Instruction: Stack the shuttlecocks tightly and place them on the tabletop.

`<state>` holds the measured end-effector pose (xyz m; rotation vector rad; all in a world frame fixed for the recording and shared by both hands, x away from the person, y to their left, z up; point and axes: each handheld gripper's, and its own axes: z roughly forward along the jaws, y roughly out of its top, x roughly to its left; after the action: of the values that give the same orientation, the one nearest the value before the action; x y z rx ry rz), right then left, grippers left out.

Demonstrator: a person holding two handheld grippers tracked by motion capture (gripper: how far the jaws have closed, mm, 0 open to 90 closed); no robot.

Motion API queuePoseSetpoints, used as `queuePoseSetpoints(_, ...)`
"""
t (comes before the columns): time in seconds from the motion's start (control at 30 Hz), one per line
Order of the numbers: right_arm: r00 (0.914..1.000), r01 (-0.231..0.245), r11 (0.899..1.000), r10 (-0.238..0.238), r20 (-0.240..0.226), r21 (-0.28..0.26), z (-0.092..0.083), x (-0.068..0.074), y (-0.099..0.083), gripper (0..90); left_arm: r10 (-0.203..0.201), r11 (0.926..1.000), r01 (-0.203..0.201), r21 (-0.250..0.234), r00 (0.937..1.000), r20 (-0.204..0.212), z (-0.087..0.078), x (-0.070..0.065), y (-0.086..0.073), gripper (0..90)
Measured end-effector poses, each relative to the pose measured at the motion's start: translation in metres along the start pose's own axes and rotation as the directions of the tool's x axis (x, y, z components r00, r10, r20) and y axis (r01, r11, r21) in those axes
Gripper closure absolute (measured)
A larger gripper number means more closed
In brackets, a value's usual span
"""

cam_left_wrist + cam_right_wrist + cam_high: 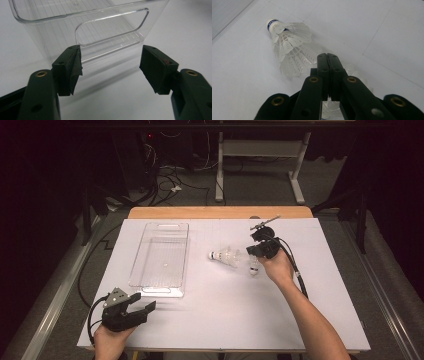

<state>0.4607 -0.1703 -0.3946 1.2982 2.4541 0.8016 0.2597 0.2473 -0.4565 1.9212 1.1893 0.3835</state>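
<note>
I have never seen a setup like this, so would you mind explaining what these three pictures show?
There is no robot here. A person sits at a white table and holds a hand-operated two-jaw gripper in each hand.

The high view looks down on the table from above the person. Each of the other two pictures comes from a camera riding on one gripper and looking along its black jaws.

On the table lie a clear plastic tray and a shuttlecock. The left gripper is open and holds nothing, and it points at the tray's near end.

The right gripper is shut. A second shuttlecock sits right under its jaws, but I cannot tell whether they pinch its feathers.
</note>
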Motion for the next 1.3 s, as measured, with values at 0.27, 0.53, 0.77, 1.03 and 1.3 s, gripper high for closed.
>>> queuePoseSetpoints(0.27,1.0000,-0.001,1.000,0.001,-0.009,0.015,0.001,0.000,-0.001,88.9,-0.003,1.0000,0.003,0.004,1.0000,0.002,0.001,0.000,0.000,34.6)
queuePoseSetpoints(0.53,0.9998,0.007,1.000,-0.006,-0.017,0.024,-0.003,0.001,-0.003,87.8,-0.003,1.0000,0.003,0.004,1.0000,0.003,0.001,0.000,0.000,34.5)
queuePoseSetpoints(0.77,0.9997,0.008,0.999,-0.007,-0.024,0.032,-0.010,-0.001,-0.007,86.6,-0.001,1.0000,0.001,0.005,1.0000,0.003,0.001,0.000,0.000,34.6)
queuePoseSetpoints(1.03,0.9994,0.013,0.999,-0.012,-0.031,0.035,-0.018,-0.002,-0.014,86.6,0.003,1.0000,-0.003,-0.001,1.0000,0.001,0.000,-0.001,0.000,34.8)
queuePoseSetpoints(1.3,0.9990,0.016,0.999,-0.015,-0.041,0.037,-0.026,-0.004,-0.024,86.6,0.003,1.0000,-0.003,0.002,1.0000,0.001,0.000,-0.001,0.000,34.8)
